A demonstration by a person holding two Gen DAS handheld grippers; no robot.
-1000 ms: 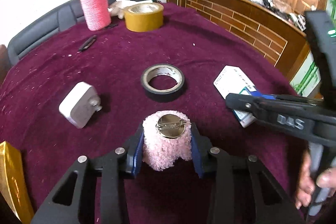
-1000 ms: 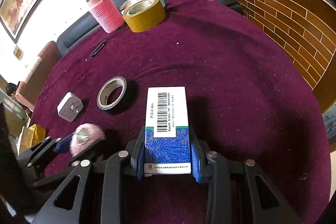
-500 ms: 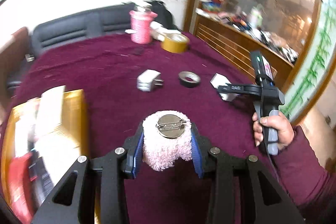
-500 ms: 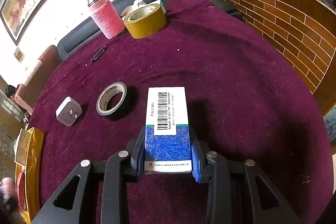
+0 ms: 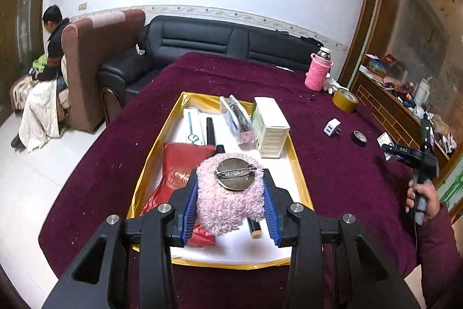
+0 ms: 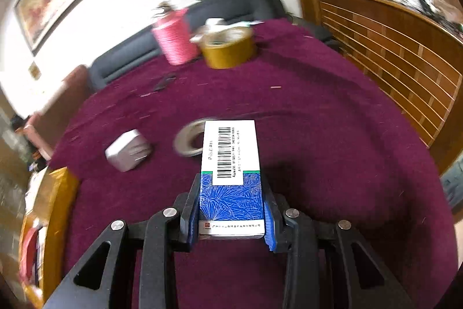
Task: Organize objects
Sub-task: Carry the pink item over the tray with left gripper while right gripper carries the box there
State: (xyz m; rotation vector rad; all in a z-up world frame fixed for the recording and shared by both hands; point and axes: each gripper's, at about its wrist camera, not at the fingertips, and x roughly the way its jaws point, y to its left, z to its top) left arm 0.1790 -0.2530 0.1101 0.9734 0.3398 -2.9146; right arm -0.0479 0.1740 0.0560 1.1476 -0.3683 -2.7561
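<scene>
My left gripper (image 5: 230, 190) is shut on a fluffy pink brooch (image 5: 231, 193) with a round metal pin back, held above the near end of a gold-rimmed tray (image 5: 301, 178). The tray holds a red packet (image 5: 176, 164), a white box (image 5: 270, 122) and several other items. My right gripper (image 6: 231, 210) is shut on a blue and white medicine box (image 6: 231, 173) with a barcode, lifted above the purple tablecloth. The right gripper also shows far right in the left wrist view (image 5: 405, 151), held by a hand.
On the cloth lie a white charger (image 6: 127, 149), a black tape roll (image 6: 188, 139), a yellow tape roll (image 6: 228, 47), a pink-sleeved bottle (image 6: 173, 38) and a small dark object (image 6: 165, 81). The tray edge (image 6: 55, 201) is at left. A wooden partition (image 6: 390, 57) stands right.
My left gripper has swung left with the brooch from over the tape roll to above the tray. My right gripper has lifted the medicine box and is moving; its view is blurred.
</scene>
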